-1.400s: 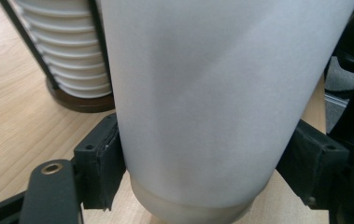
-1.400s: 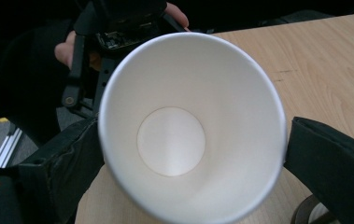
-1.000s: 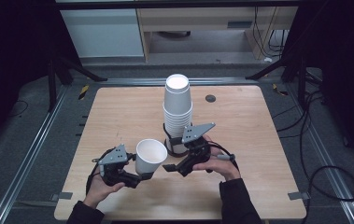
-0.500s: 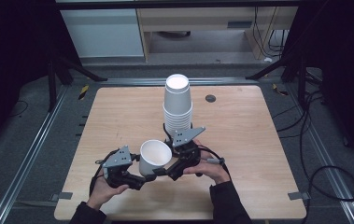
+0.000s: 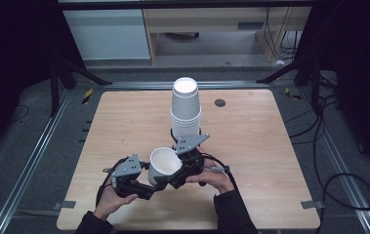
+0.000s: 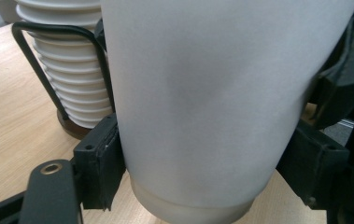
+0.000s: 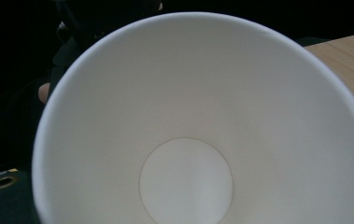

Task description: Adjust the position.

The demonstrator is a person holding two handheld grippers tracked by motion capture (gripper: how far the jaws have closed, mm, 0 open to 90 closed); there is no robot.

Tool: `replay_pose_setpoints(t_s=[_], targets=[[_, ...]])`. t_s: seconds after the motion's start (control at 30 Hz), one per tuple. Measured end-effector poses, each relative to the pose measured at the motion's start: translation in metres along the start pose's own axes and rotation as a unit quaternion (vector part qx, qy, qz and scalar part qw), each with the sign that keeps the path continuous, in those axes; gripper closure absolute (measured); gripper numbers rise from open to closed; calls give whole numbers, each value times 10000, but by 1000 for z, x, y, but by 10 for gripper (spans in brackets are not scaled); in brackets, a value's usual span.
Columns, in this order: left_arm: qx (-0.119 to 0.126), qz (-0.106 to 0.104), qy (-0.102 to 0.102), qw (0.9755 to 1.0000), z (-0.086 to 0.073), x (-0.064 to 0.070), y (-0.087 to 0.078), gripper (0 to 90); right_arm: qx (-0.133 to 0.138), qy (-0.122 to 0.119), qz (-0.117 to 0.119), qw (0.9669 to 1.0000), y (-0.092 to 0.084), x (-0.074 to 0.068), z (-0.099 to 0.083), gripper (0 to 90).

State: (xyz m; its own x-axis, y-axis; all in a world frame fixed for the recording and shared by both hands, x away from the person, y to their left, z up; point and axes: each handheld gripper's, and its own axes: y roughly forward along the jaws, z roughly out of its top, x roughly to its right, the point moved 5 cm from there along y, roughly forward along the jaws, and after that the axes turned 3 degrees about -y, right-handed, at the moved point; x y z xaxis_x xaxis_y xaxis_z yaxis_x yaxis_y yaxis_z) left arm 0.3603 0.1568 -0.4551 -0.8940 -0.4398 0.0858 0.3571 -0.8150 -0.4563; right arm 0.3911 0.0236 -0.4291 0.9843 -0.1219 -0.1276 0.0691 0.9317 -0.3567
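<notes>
Between the left gripper's (image 5: 146,187) jaws sits the white cup (image 5: 164,165), clamped at its wall; it has tilted mouth-first toward the right gripper (image 5: 176,179) since earlier, suggesting handover; right jaws' state cannot be told; cup stack (image 5: 186,109) beyond.

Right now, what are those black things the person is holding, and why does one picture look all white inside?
Those black things are grabbing tools, one in each hand. The left gripper squeezes a white paper cup between its jaws. The right gripper sits right against the same cup; I cannot tell if it is pinching it. One camera looks down from above the wooden table. Each tool also carries its own little camera. The right one looks straight into the cup, so you see its white inside and round bottom. The left one sees the cup's outside. Behind it stands a stack of upside-down cups in a wire holder.
</notes>
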Motion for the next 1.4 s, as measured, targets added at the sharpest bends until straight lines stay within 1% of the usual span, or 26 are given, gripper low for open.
replay_pose_setpoints(t_s=[0.4, 0.57, 0.63, 0.73, 0.77, 0.8, 0.83, 0.9, 0.97, 1.03, 1.13, 1.17, 1.23, 1.3, 1.33, 1.37, 1.4], targets=[[70, 15, 15, 10000, 0, -1, 0, 224, 118, -30, -38, 9999, -2, 0, 0, 139], [97, 34, 13, 9999, 0, -1, 0, 219, 102, -54, -48, 9999, -3, 0, 0, 140], [59, 49, 26, 10000, -1, -1, 0, 213, 114, -59, -63, 9999, -4, 0, 1, 140], [19, 51, -22, 10000, -3, -3, 0, 195, 193, -49, -132, 9997, -9, 2, 4, 141], [9, 54, -27, 10000, -3, -3, 0, 189, 207, -60, -212, 9995, -13, 3, 5, 141], [-5, 59, -49, 10000, -4, -4, 0, 186, 225, -53, -222, 9995, -14, 4, 6, 141], [-26, 70, -69, 9999, -6, -5, -1, 180, 238, -57, -311, 9992, -19, 5, 8, 141], [-55, 119, -90, 9999, -8, -8, -1, 177, 237, -72, -394, 9989, -24, 6, 9, 141], [-85, 177, -154, 9997, -10, -13, -2, 171, 248, -86, -496, 9984, -31, 7, 10, 141], [-59, 188, -224, 9996, -12, -16, -4, 167, 242, -78, -579, 9980, -35, 8, 10, 141], [-38, 246, -342, 9991, -13, -22, -6, 160, 221, -39, -771, 9968, -43, 10, 10, 141], [-52, 298, -366, 9989, -14, -24, -6, 159, 206, -47, -798, 9966, -45, 11, 10, 141], [-52, 376, -442, 9983, -16, -28, -8, 156, 192, -39, -943, 9953, -52, 12, 11, 141], [-51, 535, -502, 9973, -17, -32, -10, 154, 198, -26, -1054, 9942, -59, 13, 11, 141], [-50, 550, -535, 9970, -17, -33, -11, 154, 198, -24, -1156, 9931, -64, 14, 11, 141], [-61, 624, -571, 9964, -18, -35, -12, 153, 187, -7, -1199, 9926, -67, 14, 10, 141], [-55, 656, -588, 9961, -18, -36, -12, 153, 172, 10, -1259, 9919, -71, 15, 10, 140]])
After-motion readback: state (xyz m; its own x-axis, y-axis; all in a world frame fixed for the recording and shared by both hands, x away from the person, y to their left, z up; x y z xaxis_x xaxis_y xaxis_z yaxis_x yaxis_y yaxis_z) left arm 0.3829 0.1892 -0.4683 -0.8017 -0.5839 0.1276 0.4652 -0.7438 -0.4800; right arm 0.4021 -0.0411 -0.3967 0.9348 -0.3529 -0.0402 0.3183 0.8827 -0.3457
